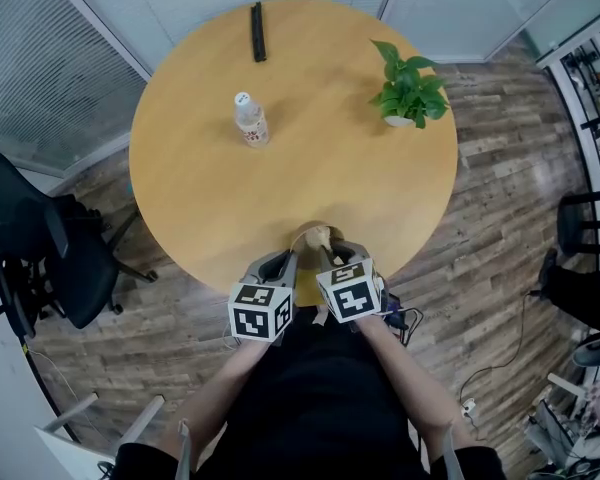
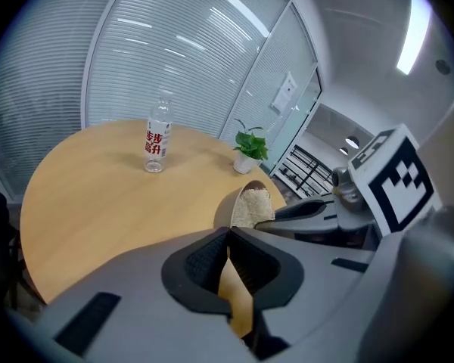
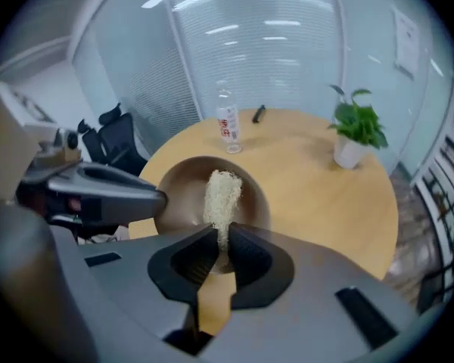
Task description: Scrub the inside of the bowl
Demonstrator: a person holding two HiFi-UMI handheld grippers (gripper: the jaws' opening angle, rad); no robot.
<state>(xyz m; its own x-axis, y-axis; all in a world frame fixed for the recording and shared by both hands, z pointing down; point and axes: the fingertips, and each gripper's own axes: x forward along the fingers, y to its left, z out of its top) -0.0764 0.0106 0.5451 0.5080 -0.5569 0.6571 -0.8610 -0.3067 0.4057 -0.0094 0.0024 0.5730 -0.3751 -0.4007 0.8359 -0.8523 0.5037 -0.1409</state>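
- bowl: brown, round; sits at the near edge of the table, right in front of the person
- L gripper: over the table's near edge; jaws closed, pinching the bowl's thin rim on its left side; pads almost meet, w/ only the wall between them
- R gripper: also over the table's near edge, just beside the L one; jaws clamped on a scrubber
- scrubber: pale, fibrous pad; sticks out past the R jaw tips into the bowl; its far end lies on the bowl's inner wall, as far as the R gripper view shows
- marker cubes: side by side in the head view, nearly touching; both just off the table's near edge, above the person's lap
- bottle: clear plastic, white cap, red print on label; upright, approx. mid-table, a bit toward the far left; well apart from the bowl
- plant: small, green, in a white pot; upright on the table's far-right part
- black bar: lies flat at the table's far edge; too small to ID
- office chair: black; on the wood-plank floor off the table's left side
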